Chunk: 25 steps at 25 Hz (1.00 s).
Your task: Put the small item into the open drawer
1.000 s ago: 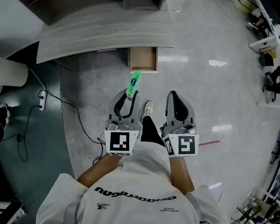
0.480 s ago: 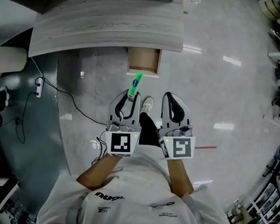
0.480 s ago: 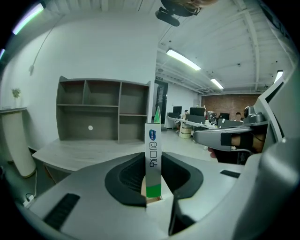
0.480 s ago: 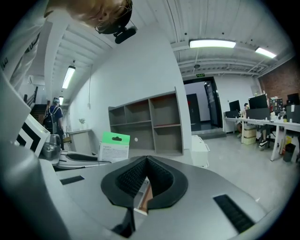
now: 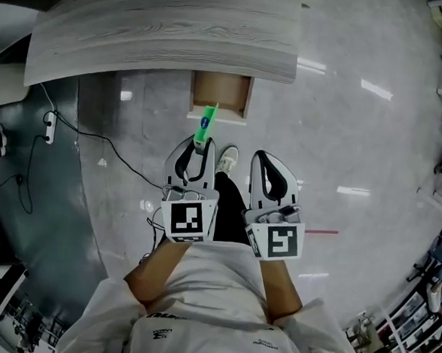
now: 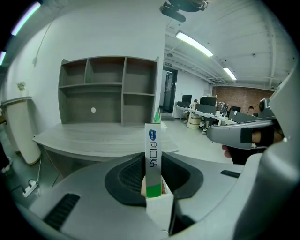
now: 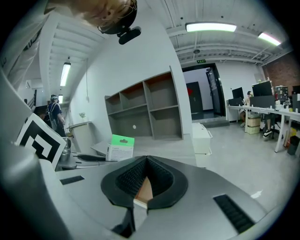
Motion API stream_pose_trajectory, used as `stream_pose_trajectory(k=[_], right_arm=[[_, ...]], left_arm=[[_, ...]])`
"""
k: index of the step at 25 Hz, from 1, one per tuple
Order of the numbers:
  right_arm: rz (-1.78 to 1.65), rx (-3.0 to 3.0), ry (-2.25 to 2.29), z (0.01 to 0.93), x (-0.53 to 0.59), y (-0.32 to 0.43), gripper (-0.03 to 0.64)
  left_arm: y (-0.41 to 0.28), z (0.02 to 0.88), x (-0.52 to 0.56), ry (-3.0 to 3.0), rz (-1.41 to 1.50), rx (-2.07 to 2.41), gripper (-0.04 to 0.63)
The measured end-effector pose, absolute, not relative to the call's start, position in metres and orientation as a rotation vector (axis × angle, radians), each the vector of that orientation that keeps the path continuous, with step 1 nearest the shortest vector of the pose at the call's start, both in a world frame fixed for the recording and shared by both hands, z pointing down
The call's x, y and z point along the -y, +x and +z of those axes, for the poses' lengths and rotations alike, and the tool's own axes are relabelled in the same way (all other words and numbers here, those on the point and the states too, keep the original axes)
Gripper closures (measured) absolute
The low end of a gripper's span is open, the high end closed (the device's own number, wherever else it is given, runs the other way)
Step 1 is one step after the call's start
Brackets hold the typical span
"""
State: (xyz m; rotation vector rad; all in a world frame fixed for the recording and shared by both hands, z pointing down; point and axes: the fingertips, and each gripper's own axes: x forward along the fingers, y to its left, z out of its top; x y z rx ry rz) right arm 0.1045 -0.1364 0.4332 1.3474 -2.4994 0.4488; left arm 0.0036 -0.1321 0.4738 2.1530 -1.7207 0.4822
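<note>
Head view: the left gripper (image 5: 199,149), clamped on the box (image 5: 205,124) at the front edge of the drawer (image 5: 228,94), should probably release only above the drawer.

Head view, upper centre: desk (image 5: 163,32) cut off by top edge; its rim hides the drawer's (image 5: 221,95) rear. Lower end of box (image 5: 205,124) hidden within left tool (image 5: 199,146); print unreadably small.
</note>
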Motion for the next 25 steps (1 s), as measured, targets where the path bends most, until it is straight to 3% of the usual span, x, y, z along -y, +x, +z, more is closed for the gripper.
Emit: stream_pose_trajectory(k=[25], right_arm=[[0.538, 2.431, 1.287, 0.545, 0.146, 0.103, 0.589]], left_arm=[[-0.002, 0.638, 0.169, 1.916, 0.635, 1.668, 0.499]])
